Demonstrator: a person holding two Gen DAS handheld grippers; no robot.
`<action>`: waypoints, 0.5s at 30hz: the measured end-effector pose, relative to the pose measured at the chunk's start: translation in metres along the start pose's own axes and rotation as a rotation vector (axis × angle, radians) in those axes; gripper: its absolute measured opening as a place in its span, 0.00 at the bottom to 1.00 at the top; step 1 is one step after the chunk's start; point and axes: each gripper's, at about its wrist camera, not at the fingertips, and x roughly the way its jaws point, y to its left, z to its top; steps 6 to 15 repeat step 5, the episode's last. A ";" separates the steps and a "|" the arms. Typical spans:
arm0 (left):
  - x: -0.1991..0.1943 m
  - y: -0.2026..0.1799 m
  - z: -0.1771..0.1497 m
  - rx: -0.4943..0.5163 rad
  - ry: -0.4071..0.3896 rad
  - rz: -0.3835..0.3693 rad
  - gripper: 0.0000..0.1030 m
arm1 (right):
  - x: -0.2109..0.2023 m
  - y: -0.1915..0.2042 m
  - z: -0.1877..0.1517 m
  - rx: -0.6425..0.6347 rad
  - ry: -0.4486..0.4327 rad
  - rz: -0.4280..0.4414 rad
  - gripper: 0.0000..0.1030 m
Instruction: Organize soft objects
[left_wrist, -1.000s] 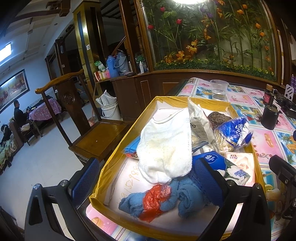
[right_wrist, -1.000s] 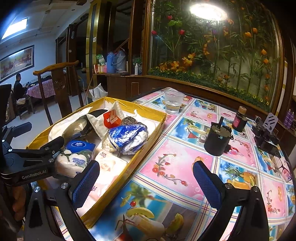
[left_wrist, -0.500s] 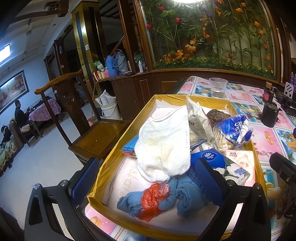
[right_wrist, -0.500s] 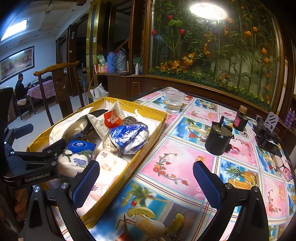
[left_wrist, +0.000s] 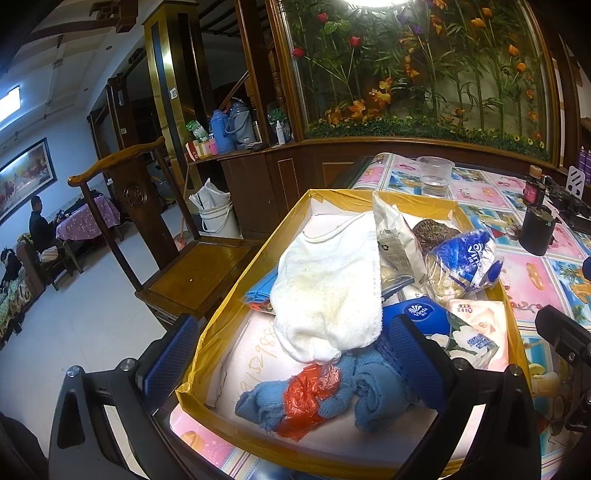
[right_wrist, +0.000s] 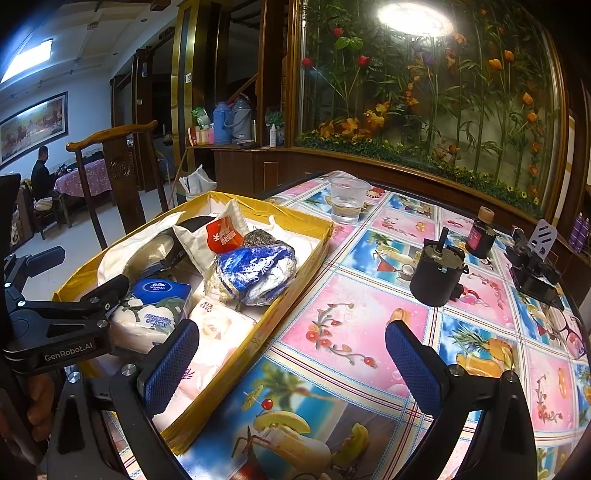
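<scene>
A yellow-rimmed box (left_wrist: 236, 295) on the table holds soft things: a white towel (left_wrist: 328, 291), a rolled blue towel (left_wrist: 369, 391) with a red plastic bag (left_wrist: 306, 398), tissue packs (left_wrist: 461, 332) and a blue-white wrapped bundle (left_wrist: 465, 258). My left gripper (left_wrist: 291, 362) is open and empty, hovering over the box's near end above the blue towel. My right gripper (right_wrist: 291, 365) is open and empty at the box's right edge (right_wrist: 295, 295), above the tablecloth. The tissue packs (right_wrist: 155, 314) also show in the right wrist view.
A plastic cup of water (right_wrist: 347, 199), a black cylindrical motor (right_wrist: 436, 277), a small dark bottle (right_wrist: 480, 236) and a black device (right_wrist: 532, 266) stand on the patterned tablecloth (right_wrist: 369, 332). A wooden chair (left_wrist: 177, 266) stands left of the table.
The left gripper has risen and backed off slightly from the box. The right gripper has barely moved. Both stay open.
</scene>
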 end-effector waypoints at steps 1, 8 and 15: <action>0.000 0.002 0.000 -0.004 -0.002 -0.010 1.00 | 0.000 0.000 0.000 0.000 0.000 0.001 0.99; -0.005 0.007 -0.001 -0.021 -0.035 -0.006 1.00 | 0.000 -0.001 0.000 0.004 0.000 0.001 0.99; -0.005 0.007 -0.001 -0.021 -0.035 -0.006 1.00 | 0.000 -0.001 0.000 0.004 0.000 0.001 0.99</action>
